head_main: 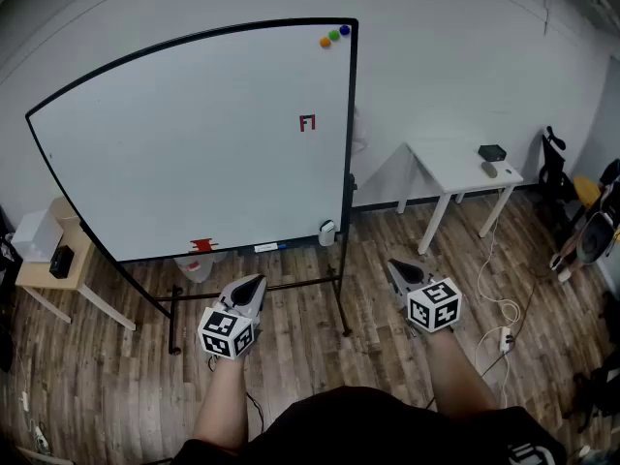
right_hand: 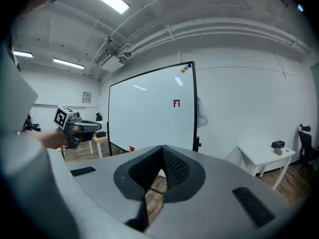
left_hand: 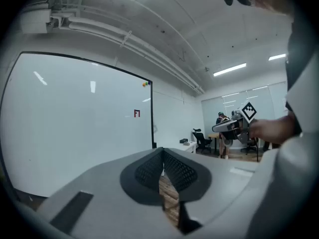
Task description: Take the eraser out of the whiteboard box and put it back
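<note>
White-walled room with a wood-plank floor, in which a large black-framed whiteboard on a black stand faces the person. A small white box hangs at the whiteboard's lower right corner, just beside the frame's right post. It is too small to tell whether the eraser lies inside it. A flat red object sits on the bottom edge, left of centre. Three round magnets, orange, green and blue, cluster at the upper right corner, with a small red mark below them. The left hand-held gripper and the right hand-held gripper, both grey with marker cubes, are clenched on nothing. They point toward the board, well apart from the box. A white desk stands to the right, carrying a black block at its far edge.
</note>
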`<act>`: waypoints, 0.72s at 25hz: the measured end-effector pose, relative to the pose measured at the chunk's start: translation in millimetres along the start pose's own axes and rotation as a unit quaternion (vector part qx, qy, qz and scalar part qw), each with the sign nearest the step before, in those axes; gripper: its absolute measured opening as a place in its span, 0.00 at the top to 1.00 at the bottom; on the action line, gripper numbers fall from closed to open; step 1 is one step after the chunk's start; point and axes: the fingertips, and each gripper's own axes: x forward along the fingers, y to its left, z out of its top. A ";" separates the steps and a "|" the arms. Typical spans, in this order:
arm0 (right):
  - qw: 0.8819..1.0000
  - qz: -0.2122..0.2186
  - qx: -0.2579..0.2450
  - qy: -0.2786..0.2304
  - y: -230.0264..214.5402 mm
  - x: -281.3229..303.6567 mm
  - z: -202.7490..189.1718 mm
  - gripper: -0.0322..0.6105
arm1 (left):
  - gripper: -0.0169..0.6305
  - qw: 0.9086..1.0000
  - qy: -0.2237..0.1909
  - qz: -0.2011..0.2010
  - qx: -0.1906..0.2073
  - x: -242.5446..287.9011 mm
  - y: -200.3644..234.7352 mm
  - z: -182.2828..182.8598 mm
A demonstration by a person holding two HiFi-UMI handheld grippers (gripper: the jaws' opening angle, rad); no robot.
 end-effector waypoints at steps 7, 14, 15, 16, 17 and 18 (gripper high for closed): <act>1.000 0.001 0.002 0.014 14.6 4.0 -7.9 0.96 | 0.95 1.000 0.009 -0.005 -0.003 -3.1 9.0 -5.5; 1.000 -0.003 0.024 0.012 2.1 18.1 -9.3 0.96 | 0.95 1.000 0.014 -0.005 -0.003 12.4 16.5 -10.7; 1.000 -0.003 0.026 0.012 0.0 21.3 -9.6 0.96 | 0.95 1.000 0.015 -0.004 -0.002 15.4 17.8 -11.3; 1.000 -0.002 0.027 0.012 -2.8 24.8 -10.2 0.96 | 0.95 1.000 0.017 -0.003 -0.002 18.8 19.2 -12.3; 1.000 -0.001 0.029 0.011 -6.5 28.5 -11.4 0.96 | 0.95 1.000 0.019 -0.002 -0.003 22.7 20.7 -13.4; 0.999 0.000 0.032 0.011 -11.0 32.1 -12.9 0.96 | 0.95 1.000 0.020 -0.001 -0.003 27.1 21.9 -14.7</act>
